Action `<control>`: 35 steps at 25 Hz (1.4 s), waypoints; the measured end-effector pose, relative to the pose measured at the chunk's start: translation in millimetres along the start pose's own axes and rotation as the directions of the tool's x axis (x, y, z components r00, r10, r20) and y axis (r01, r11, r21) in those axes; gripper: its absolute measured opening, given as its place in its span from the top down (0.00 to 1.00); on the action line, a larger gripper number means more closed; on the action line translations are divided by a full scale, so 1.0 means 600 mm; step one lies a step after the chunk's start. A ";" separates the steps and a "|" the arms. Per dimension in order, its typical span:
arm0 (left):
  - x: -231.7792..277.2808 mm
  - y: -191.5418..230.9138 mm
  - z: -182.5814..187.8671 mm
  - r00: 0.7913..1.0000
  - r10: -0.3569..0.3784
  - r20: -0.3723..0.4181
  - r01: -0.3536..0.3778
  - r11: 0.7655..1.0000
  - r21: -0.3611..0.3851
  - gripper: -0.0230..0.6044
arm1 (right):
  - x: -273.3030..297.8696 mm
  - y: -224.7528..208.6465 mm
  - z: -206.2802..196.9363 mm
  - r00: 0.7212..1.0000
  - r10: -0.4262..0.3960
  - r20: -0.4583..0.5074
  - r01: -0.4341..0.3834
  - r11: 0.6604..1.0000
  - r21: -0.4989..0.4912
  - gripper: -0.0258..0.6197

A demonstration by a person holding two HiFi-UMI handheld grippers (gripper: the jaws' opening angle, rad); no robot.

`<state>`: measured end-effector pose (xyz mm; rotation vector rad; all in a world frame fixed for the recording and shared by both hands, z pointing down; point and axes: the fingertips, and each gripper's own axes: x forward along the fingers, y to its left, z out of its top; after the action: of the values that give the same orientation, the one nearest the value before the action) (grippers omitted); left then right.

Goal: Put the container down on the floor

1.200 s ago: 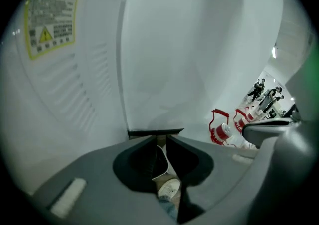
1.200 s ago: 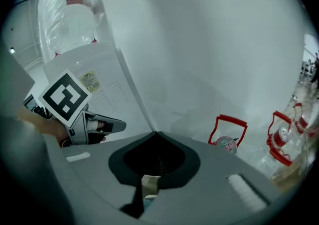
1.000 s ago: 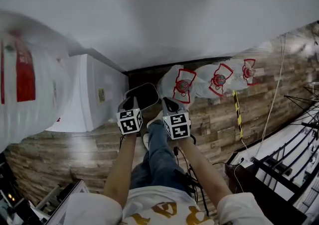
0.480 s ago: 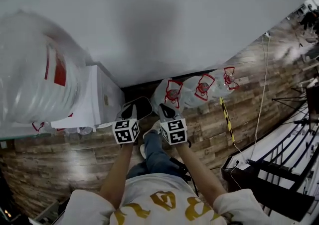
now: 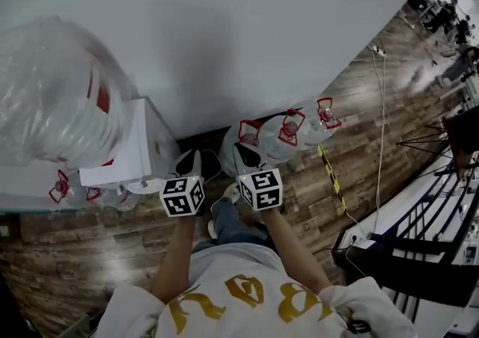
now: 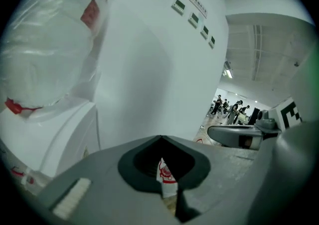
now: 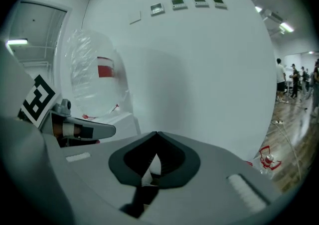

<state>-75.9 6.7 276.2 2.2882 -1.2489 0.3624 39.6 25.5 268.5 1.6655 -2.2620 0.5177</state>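
In the head view my left gripper (image 5: 192, 158) and right gripper (image 5: 244, 151) are held side by side in front of a white wall, above the plank floor. Both are shut, with nothing between the jaws (image 6: 160, 138) (image 7: 157, 133). Three plastic-wrapped water containers (image 5: 287, 131) with red labels lie in a row on the floor against the wall, just beyond the right gripper. One of the water containers (image 6: 163, 173) shows through the left gripper's jaw opening. A dark-rimmed object (image 5: 210, 164) on the floor is mostly hidden behind the left gripper.
A white dispenser cabinet (image 5: 132, 151) stands at the left with a big plastic-wrapped jug (image 5: 52, 101) on it. A yellow-black tape strip (image 5: 329, 179) and a cable (image 5: 376, 149) cross the floor. Black racks (image 5: 419, 254) stand at the right. People stand far off (image 5: 441, 7).
The head view has swung, so the dispenser and its jug now fill more of the left. Both grippers stay shut and close together; the dark-rimmed object is more hidden.
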 end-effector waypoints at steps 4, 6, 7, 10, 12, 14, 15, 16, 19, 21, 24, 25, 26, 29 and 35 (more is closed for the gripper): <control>-0.038 -0.015 0.044 0.998 -0.017 0.062 0.015 0.999 0.031 0.96 | -0.033 0.006 0.028 0.998 -0.015 0.056 0.012 0.998 0.058 0.92; -0.053 -0.013 0.061 0.996 -0.016 0.089 0.012 0.999 0.042 0.96 | -0.043 0.016 0.037 0.997 -0.021 0.076 0.015 0.997 0.070 0.92; -0.059 -0.012 0.067 0.995 -0.015 0.101 0.011 0.999 0.037 0.96 | -0.049 0.022 0.040 0.996 -0.023 0.081 0.017 0.998 0.064 0.92; -0.071 -0.009 0.073 0.993 -0.010 0.116 0.006 0.999 0.037 0.96 | -0.063 0.035 0.038 0.996 -0.022 0.085 0.017 0.998 0.061 0.92; -0.077 -0.007 0.075 0.993 -0.011 0.120 0.006 0.999 0.042 0.96 | -0.068 0.040 0.035 0.996 -0.022 0.087 0.015 0.997 0.076 0.92; -0.084 -0.009 0.075 0.992 -0.014 0.123 0.009 0.999 0.043 0.96 | -0.074 0.041 0.031 0.996 -0.027 0.089 0.019 0.996 0.087 0.92; -0.087 -0.011 0.074 0.992 -0.015 0.123 0.010 0.999 0.044 0.96 | -0.076 0.042 0.029 0.996 -0.030 0.089 0.022 0.996 0.090 0.92; -0.090 -0.012 0.072 0.992 -0.015 0.123 0.010 0.999 0.046 0.96 | -0.077 0.043 0.028 0.996 -0.031 0.089 0.023 0.995 0.093 0.92; -0.094 -0.012 0.071 0.992 -0.017 0.125 0.011 0.999 0.049 0.96 | -0.077 0.048 0.026 0.996 -0.029 0.086 0.021 0.996 0.091 0.92; -0.096 -0.008 0.070 0.992 -0.015 0.126 0.009 0.999 0.046 0.96 | -0.074 0.054 0.024 0.997 -0.022 0.080 0.015 0.996 0.087 0.92; -0.096 -0.002 0.070 0.992 -0.010 0.127 0.005 0.999 0.043 0.96 | -0.071 0.054 0.023 0.997 -0.023 0.079 0.016 0.996 0.089 0.92; -0.097 -0.001 0.070 0.992 -0.007 0.127 0.002 0.999 0.042 0.96 | -0.071 0.053 0.023 0.997 -0.023 0.079 0.016 0.996 0.089 0.92; -0.097 0.000 0.070 0.992 -0.005 0.128 -0.001 0.999 0.041 0.96 | -0.071 0.053 0.023 0.997 -0.024 0.079 0.016 0.996 0.089 0.92; -0.101 0.000 0.069 0.992 0.001 0.127 -0.007 0.999 0.047 0.96 | -0.070 0.050 0.020 0.997 -0.023 0.076 0.016 0.995 0.094 0.92; -0.108 0.017 0.061 0.992 0.031 0.122 -0.037 0.998 0.050 0.96 | -0.069 0.038 0.015 0.997 -0.030 0.070 0.023 0.995 0.099 0.92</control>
<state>-120.0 27.9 218.9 2.3664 -1.3543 0.2744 30.0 62.8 240.2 1.7856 -2.2957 0.5806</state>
